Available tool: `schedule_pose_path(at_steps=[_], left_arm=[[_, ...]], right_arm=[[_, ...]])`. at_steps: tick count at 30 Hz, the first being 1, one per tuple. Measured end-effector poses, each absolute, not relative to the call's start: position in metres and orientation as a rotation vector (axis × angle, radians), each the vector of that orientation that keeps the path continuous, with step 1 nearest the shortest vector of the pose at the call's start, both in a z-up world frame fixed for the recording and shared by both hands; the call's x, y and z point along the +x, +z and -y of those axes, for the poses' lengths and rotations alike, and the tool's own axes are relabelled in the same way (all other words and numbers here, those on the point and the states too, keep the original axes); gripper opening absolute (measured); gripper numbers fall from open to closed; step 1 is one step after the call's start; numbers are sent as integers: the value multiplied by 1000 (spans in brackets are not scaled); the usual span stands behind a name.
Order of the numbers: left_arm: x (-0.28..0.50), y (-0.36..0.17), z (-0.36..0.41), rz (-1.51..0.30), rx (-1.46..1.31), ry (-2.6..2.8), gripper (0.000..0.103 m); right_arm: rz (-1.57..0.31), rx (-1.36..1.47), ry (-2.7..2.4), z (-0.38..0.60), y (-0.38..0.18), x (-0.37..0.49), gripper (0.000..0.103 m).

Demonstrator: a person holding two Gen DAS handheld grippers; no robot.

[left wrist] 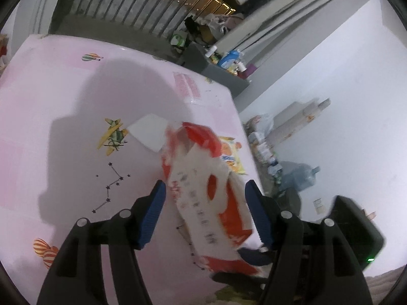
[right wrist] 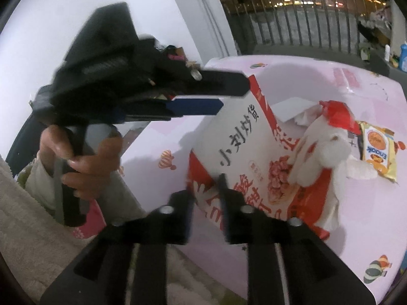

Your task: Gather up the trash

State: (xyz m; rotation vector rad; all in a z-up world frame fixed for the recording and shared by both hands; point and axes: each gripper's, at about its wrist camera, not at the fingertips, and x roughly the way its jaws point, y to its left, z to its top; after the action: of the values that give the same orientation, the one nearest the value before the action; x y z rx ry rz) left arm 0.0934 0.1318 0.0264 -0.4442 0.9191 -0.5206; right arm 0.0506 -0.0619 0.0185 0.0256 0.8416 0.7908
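**Snack bag between both grippers, over pink table**

Left gripper [left wrist: 206, 211]: blue pads spread, red-and-white snack bag [left wrist: 211, 203] lying between them, gaps visible on both sides, so not clamped. Right gripper [right wrist: 207, 198]: jaws parted a little, the bag's lower edge [right wrist: 244, 152] sitting between the black fingers (blurred; whether they press on it, cannot tell). White crumpled tissue [right wrist: 320, 150] bulges from the bag's mouth. Beyond, on the pink patterned table [left wrist: 63, 101]: a white card [left wrist: 150, 133] and a yellow snack packet [right wrist: 379, 150], just past the bag
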Motion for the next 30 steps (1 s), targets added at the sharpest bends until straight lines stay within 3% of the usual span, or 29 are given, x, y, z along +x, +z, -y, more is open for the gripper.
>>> schedule_pose_path(at_steps=[6, 14, 30], left_arm=[[94, 26, -120, -914, -401, -550, 53], [96, 26, -98, -912, -308, -555, 50], [104, 23, -95, -941, -291, -525, 50]], right_arm=[[-810, 145, 706, 115, 28, 48, 40], [-823, 505, 570, 195, 17, 72, 43], [-773, 554, 504, 222, 25, 83, 43]])
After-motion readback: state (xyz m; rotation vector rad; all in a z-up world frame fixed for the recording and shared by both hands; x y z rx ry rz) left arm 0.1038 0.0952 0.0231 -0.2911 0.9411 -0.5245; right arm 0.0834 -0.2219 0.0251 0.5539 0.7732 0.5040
